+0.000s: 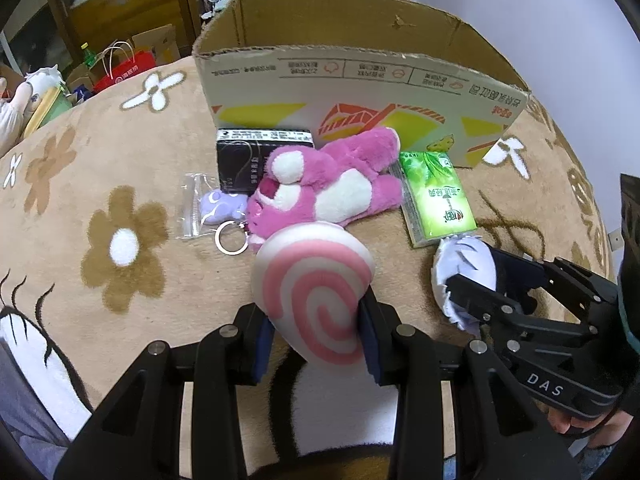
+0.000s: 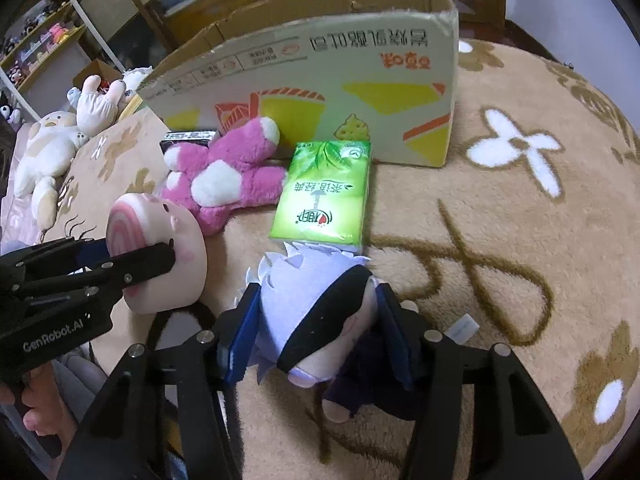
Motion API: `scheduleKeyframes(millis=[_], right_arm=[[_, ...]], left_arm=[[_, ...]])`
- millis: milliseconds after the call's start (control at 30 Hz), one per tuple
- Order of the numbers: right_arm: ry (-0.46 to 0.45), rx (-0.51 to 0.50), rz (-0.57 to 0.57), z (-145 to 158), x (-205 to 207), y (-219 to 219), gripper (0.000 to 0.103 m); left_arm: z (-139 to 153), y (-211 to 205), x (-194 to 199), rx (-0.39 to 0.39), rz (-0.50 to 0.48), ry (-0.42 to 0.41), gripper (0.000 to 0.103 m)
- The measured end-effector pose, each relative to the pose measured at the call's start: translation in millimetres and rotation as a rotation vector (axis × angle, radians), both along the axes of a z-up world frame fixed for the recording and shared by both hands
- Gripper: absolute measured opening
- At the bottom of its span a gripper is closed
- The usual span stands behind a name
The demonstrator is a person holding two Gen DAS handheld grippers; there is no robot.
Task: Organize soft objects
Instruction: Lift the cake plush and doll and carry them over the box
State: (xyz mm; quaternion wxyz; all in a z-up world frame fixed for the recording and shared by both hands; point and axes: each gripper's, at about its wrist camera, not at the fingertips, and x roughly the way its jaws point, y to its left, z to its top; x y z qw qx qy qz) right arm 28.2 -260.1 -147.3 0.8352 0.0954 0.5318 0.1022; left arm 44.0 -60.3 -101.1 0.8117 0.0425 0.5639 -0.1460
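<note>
Black linkage of the left gripper (image 1: 316, 332) fills the near view; its jaws are narrowed onto a pink-and-white swirl plush (image 1: 314, 292), pads pressing both flanks, plush clear of the blanket (image 1: 100, 184).

Right gripper (image 2: 316, 320) straddles a small doll (image 2: 320, 308) with white hair and dark clothes. Blue pads sit at either side of its head, seemingly in contact; the doll still appears to lie on the blanket.

Just ahead of both grippers: pink bear (image 1: 332, 184), green tissue pack (image 1: 438, 200), black box (image 1: 256, 160), purple keychain charm (image 1: 222, 208). Beyond them stands the cardboard box (image 1: 360, 80); its inside is hidden.

Progress, judged: early. Two soft items in hand, neither boxed, bear untouched.
</note>
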Motion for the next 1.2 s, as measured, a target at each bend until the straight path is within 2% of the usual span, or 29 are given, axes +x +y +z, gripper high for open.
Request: scheduleKeyframes(millis=[133,267,500,633,833,1000,1100,1200], right_arm=[[-0.050,-0.002,-0.022,13.0,-10.0,-7.7,0.060],[-0.136,-0.004,-0.059,33.8,-17.9,-15.6,0.060],[-0.308,-0.043,-0.103,70.5,-28.2,-22.5,0.060],[-0.423,-0.080,-0.123,91.5,-30.2,-21.2,0.060],[-0.606,-0.113,-0.126,120.4,-30.4,-12.7,0.060],[-0.675,-0.142,-0.120,136.4,-20.3,-5.9,0.061],[-0.694,-0.153,-0.130,142.2,-13.1,-6.5,0.061],[-0.707,-0.158,-0.145,146.7,-0.7,-10.3,0.061]], left_arm=[[9.4,5.3,-7.4,0.042,0.019,-0.049,0.036],[24.9,9.6,-15.6,0.039,0.026,-0.116,0.036],[55.8,7.8,-28.6,0.047,0.022,-0.288,0.036],[72.6,9.3,-32.7,0.064,0.056,-0.411,0.036],[97.3,15.7,-32.0,0.034,0.083,-0.557,0.036],[113.5,16.9,-25.5,0.006,0.084,-0.650,0.036],[123.1,14.1,-19.4,0.018,0.091,-0.741,0.036],[129.8,8.8,-4.7,0.020,0.081,-0.767,0.036]])
